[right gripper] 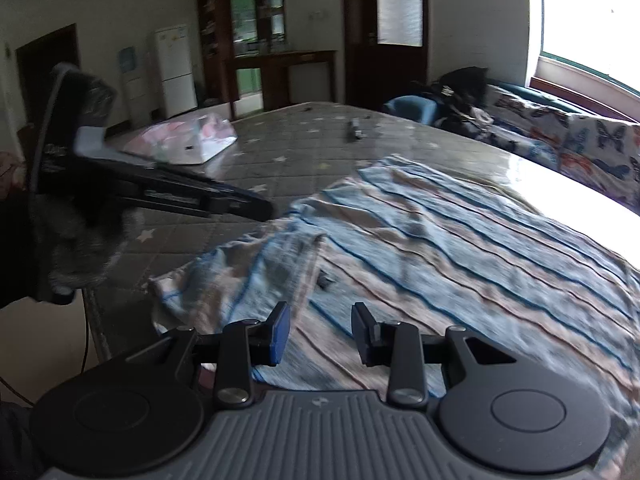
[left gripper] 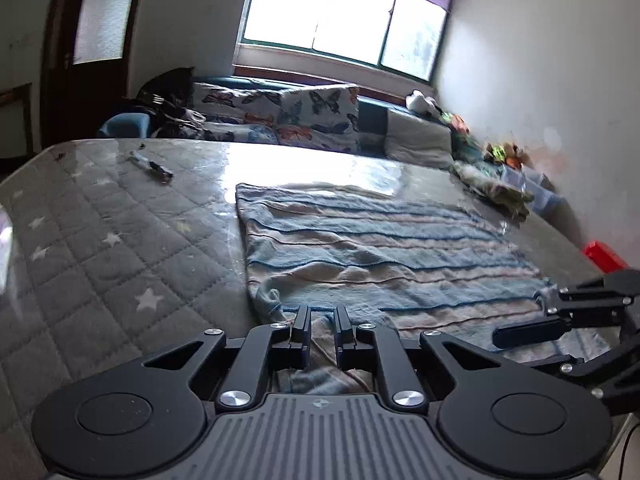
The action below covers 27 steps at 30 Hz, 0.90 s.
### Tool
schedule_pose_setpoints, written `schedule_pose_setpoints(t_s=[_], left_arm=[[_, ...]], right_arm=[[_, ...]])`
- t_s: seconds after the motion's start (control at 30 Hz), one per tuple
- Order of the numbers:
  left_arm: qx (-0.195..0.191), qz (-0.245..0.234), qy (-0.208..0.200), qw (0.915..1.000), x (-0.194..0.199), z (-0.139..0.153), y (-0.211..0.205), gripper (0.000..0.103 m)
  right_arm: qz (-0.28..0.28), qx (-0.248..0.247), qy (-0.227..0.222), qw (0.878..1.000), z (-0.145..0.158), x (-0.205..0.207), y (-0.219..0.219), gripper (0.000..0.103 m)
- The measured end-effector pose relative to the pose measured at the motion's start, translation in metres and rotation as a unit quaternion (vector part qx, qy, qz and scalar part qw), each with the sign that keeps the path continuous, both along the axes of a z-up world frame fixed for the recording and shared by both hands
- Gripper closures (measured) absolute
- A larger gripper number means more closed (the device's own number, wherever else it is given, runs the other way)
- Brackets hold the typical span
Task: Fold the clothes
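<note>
The left hand-held gripper has its jaws nearly together over the near edge of the striped cloth, whether pinching it I cannot tell. The right hand-held gripper hovers over the same cloth, jaws apart. The cloth lies spread on the table, a pen farther back

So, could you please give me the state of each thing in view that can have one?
Towel: spread on the table, near-left corner bunched up.
Left gripper: jaws a little apart, over the towel's near edge; grip unclear.
Right gripper: open, over the towel, holding nothing.
Table: quilted cover under clear sheet.
Pen: lying flat.
Window: blind partly raised.
</note>
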State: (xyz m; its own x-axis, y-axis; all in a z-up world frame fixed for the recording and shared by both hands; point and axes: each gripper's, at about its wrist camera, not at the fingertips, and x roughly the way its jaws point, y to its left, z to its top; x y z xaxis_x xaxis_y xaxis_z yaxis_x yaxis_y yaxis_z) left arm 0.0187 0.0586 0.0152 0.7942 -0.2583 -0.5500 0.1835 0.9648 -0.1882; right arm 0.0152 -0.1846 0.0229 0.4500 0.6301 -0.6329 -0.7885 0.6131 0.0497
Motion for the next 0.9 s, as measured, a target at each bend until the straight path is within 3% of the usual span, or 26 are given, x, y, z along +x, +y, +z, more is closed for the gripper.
schedule_pose_setpoints(t_s=[0.13,0.4,0.6,0.7,0.9], left_arm=[[0.016,-0.009,0.017,0.9997,0.011,-0.011,-0.004,0.09],[0.011,-0.014,0.025,0.9995,0.016,-0.017,-0.002,0.09],[0.007,-0.016,0.025,0.9995,0.017,-0.018,-0.001,0.09],[0.008,-0.017,0.024,0.9995,0.016,-0.018,-0.001,0.09],[0.011,-0.017,0.023,0.9995,0.017,-0.018,-0.001,0.089]], right_arm=[[0.015,0.007,0.009,1.0,-0.001,0.007,0.017,0.07],[0.023,0.002,0.029,0.999,-0.014,0.026,0.045,0.07],[0.023,0.009,0.041,0.999,-0.021,0.029,0.051,0.081],[0.022,0.017,0.04,0.999,-0.019,0.028,0.05,0.098],[0.013,0.01,0.017,1.0,-0.011,0.021,0.048,0.102]])
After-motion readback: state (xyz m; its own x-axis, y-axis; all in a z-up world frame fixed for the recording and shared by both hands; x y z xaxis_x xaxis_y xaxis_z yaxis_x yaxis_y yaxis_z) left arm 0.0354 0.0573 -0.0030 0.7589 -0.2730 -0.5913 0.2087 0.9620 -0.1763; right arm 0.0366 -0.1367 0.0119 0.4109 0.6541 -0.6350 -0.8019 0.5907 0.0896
